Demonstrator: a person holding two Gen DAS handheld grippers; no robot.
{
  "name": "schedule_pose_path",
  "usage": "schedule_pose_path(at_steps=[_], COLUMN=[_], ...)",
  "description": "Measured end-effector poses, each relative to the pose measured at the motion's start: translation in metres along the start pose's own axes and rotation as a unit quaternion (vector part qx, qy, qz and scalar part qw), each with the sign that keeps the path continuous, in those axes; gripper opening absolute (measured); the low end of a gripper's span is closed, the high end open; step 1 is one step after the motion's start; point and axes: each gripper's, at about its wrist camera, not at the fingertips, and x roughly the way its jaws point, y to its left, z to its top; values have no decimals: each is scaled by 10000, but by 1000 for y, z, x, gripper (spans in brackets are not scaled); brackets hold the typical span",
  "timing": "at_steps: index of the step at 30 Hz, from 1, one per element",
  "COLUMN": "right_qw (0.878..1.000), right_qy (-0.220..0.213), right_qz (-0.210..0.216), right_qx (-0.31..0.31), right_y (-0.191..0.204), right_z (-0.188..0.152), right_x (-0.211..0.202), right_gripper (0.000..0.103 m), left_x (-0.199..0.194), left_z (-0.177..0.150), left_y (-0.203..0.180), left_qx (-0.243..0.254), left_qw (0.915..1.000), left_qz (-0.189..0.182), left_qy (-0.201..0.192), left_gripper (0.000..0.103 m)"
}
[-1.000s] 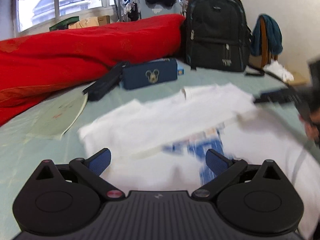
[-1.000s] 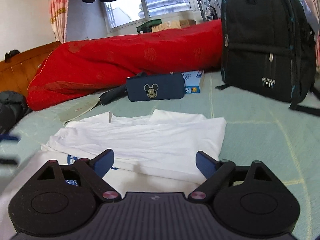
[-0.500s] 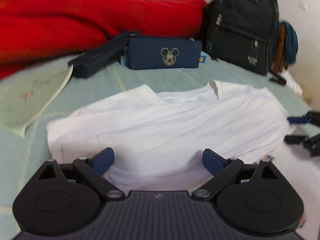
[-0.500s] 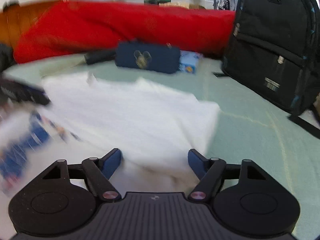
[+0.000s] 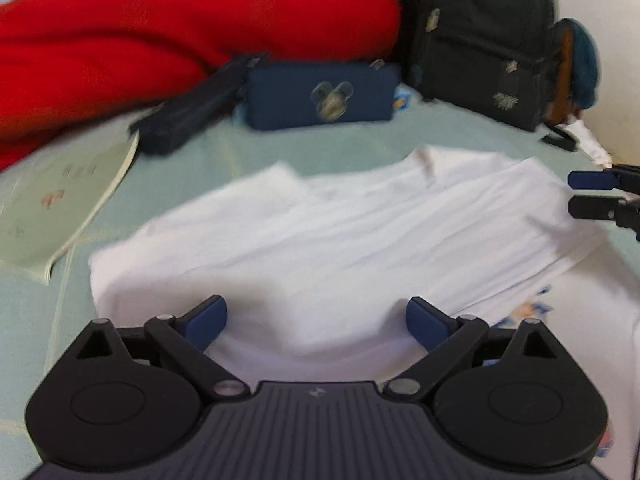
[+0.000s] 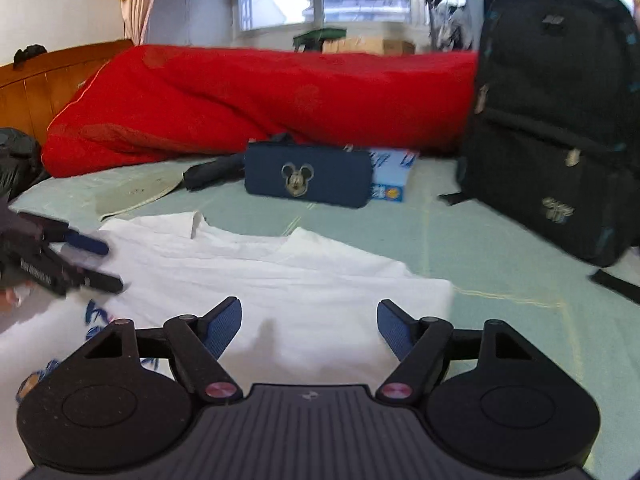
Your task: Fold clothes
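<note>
**White shirt half folded, both tools poised at its near edge**

White shirt spread on green bedding, lying between and just ahead of both sets of jaws. Left gripper wide apart, nothing clamped. Right gripper apart too, having just narrowed slightly, cloth below but apparently ungripped; blurred. Best pinch both near corners evenly, lift low, carry toward the collar.

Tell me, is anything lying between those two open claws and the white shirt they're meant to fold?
Nothing visible does. The left gripper and right gripper both stand open right over the white shirt. The navy pouch, black backpack and red quilt all lie farther back on the bed.
</note>
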Motion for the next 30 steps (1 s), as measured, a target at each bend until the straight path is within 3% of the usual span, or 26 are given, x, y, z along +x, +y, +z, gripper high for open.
schedule_pose_path(at_steps=[1, 4, 9, 13, 15, 17, 21, 25, 30], right_qw=[9995, 9976, 9975, 9978, 9979, 9962, 9947, 9967, 9973], right_qy=[248, 185, 172, -114, 34, 444, 367, 169, 117], right_qz=[-159, 9, -304, 62, -1, -298, -507, -219, 238], right_qx=[135, 671, 614, 647, 640, 690, 817, 765, 690], right_y=[-10, -36, -33, -30, -36, -46, -52, -43, -14], right_z=[-3, -17, -11, 11, 14, 8, 8, 5, -6], right_x=[14, 11, -4, 11, 28, 48, 19, -29, -58], right_gripper=[79, 77, 78, 78, 78, 78, 78, 78, 79], left_x=[-3, -9, -17, -7, -4, -2, -14, -42, -76], left_z=[-2, -6, 4, 6, 4, 1, 4, 4, -9], left_y=[1, 2, -2, 1, 4, 6, -3, -9, -28], left_qx=[18, 130, 200, 151, 107, 72, 354, 587, 986], left_qw=[10000, 9999, 9996, 9998, 9999, 9999, 9991, 9979, 9947], left_qz=[-36, -65, -100, -109, -105, -117, 245, 206, 277], left_qy=[-44, -86, -185, -104, -86, -88, -68, -191, -104], left_gripper=[96, 96, 97, 97, 97, 97, 97, 97, 97])
